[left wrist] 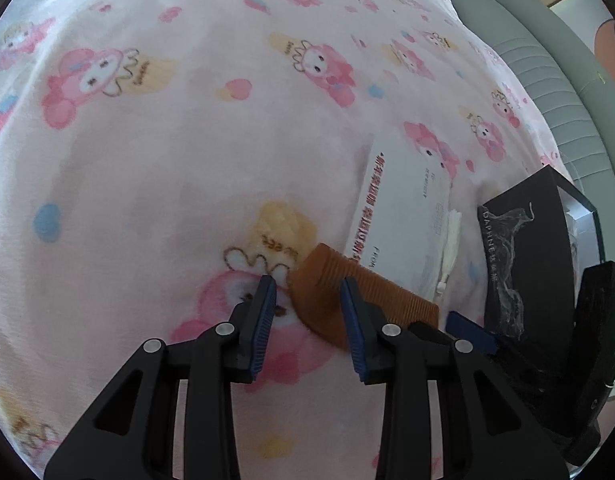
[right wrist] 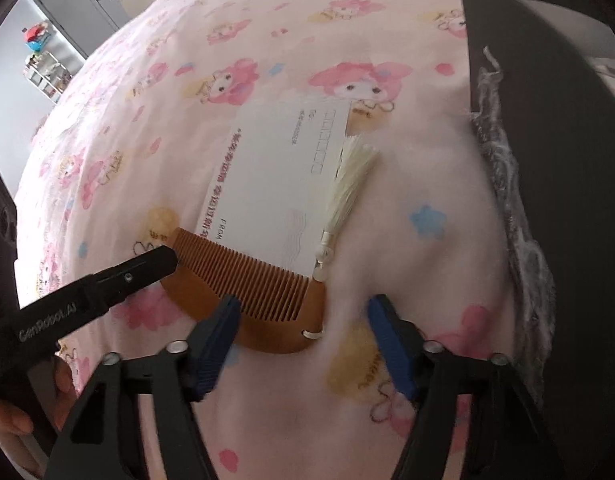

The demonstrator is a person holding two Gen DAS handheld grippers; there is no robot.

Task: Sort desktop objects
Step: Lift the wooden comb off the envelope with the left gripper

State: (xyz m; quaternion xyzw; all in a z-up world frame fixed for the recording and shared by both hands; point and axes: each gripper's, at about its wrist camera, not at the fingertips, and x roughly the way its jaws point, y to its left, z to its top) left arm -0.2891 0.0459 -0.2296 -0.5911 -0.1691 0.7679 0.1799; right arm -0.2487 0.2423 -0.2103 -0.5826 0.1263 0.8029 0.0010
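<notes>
A brown wooden comb (right wrist: 243, 288) with a cream tassel (right wrist: 349, 184) lies on the pink cartoon blanket (right wrist: 427, 168), its teeth over the near edge of a white envelope (right wrist: 279, 168). My left gripper (left wrist: 309, 292) is open, its fingers astride the comb's (left wrist: 327, 292) left end; its finger (right wrist: 147, 268) shows in the right wrist view touching that end. My right gripper (right wrist: 303, 312) is open, just above the comb's right end. A black box (right wrist: 547, 140) stands at the right.
The envelope (left wrist: 399, 216) and the black box (left wrist: 527, 256) lie right of the comb in the left wrist view. A grey-green padded edge (left wrist: 547, 60) borders the blanket (left wrist: 167, 160) at far right. Shelves and cabinets (right wrist: 67, 20) stand beyond the blanket.
</notes>
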